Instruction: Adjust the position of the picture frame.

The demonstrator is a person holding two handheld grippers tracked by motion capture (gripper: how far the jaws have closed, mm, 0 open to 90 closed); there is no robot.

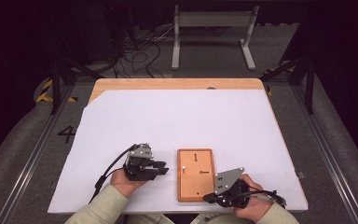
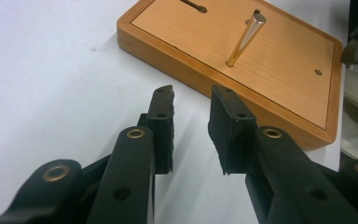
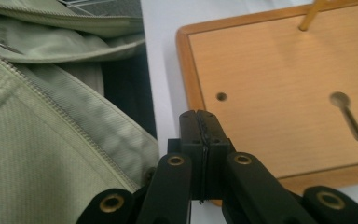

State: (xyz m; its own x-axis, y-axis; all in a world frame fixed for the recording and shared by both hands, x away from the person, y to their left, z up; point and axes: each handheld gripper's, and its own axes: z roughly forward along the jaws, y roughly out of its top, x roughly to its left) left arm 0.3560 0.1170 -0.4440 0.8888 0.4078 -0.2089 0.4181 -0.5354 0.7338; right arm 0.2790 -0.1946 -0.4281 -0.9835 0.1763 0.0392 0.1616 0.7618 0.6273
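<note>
The left gripper (image 2: 191,112) has its jaws apart and empty, aimed at the flat rectangular wooden board (image 2: 279,60), likely lining up on its upright slim brass pin (image 2: 245,39). The right gripper (image 3: 200,128), jaws pressed together, hovers over the board's near corner. Both hands sit low at the white-covered desk (image 1: 177,116) edge.

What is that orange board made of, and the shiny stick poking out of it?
The board looks like wood: orange-brown, fine straight grain, smooth matte top, rounded edges. It could be veneer or laminate; the look leaves that open. The stick looks like polished metal, perhaps brass or steel: it gleams gold and silver with bright reflections.
</note>
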